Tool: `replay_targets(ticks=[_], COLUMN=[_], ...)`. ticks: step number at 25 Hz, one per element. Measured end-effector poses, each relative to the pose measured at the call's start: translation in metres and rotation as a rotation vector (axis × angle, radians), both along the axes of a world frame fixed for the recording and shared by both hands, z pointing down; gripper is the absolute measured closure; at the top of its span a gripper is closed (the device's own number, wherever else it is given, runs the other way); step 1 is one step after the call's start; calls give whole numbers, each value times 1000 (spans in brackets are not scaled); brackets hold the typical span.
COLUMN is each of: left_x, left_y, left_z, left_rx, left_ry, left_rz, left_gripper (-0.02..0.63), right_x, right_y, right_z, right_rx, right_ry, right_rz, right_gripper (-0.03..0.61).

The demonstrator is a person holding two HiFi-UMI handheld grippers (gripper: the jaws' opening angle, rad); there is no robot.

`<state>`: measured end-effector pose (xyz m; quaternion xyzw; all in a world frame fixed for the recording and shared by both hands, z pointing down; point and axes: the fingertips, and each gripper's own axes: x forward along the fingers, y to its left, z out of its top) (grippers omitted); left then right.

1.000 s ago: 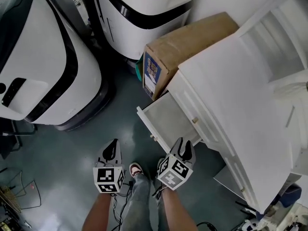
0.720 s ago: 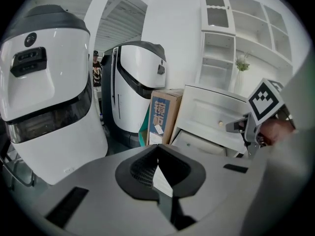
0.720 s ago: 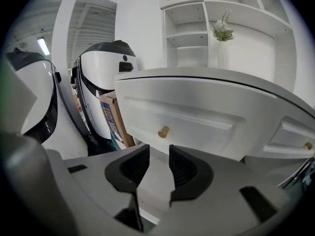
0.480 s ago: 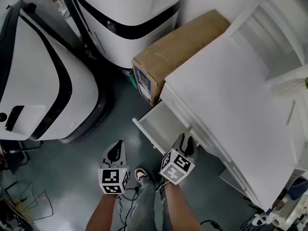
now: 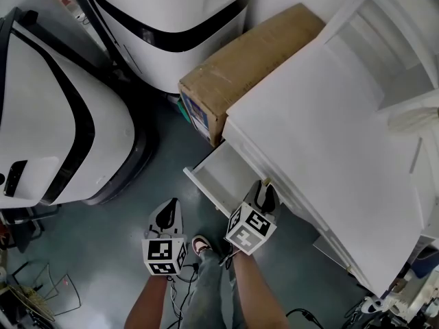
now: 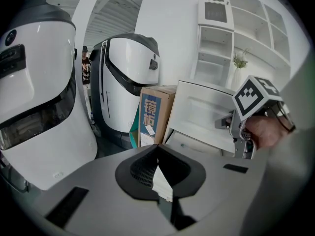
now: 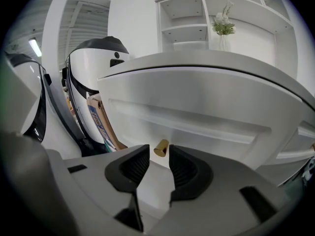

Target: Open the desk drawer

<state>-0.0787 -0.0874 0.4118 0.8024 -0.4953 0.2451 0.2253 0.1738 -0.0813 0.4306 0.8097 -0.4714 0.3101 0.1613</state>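
Where the drawer (image 5: pixel 218 173) is: low under the white tabletop (image 5: pixel 322 136), sticking partly out over the grey floor (image 5: pixel 137 197). Its inside is bare and white.
Right tongs (image 5: pixel 266 196): close up to the desk front, just beside the drawer's right side. The two black pads (image 7: pixel 129 168) are apart with a gap between them, and they grip nothing.
Gold knob (image 7: pixel 161 148): small, on the white front under the tabletop. In the right gripper view it sits just past the tips of the right tongs, in line with the gap. I cannot tell if it touches them.
Left tongs (image 5: pixel 167 214): over the floor, apart from the drawer. The pads (image 6: pixel 142 168) are pressed together with nothing in them.
Cardboard box (image 5: pixel 240 60): brown, right up against the end of the desk, just behind the drawer.
White machines (image 5: pixel 62 115): big, with black bands, on the floor to the left of the box.
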Motion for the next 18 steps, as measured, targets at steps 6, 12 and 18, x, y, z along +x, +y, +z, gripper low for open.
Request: replay_targets(ticks=[6,12,18], left_x=[-1,-7,-9], left_y=[-1,-2,-1], left_z=[2,4,3], left_rx=[-6,-10,-9], left_ry=[0,-6,-3], left_rz=[3,1,-1], left_gripper=[595,595,595], right_x=[1,5,6], right_y=[-4,-2,-2], right_z=[0,5,4], right_rx=[4,-12,-2], right_ry=[-1,24,6], right_rz=[18,40,56], right_gripper=[446,480,491])
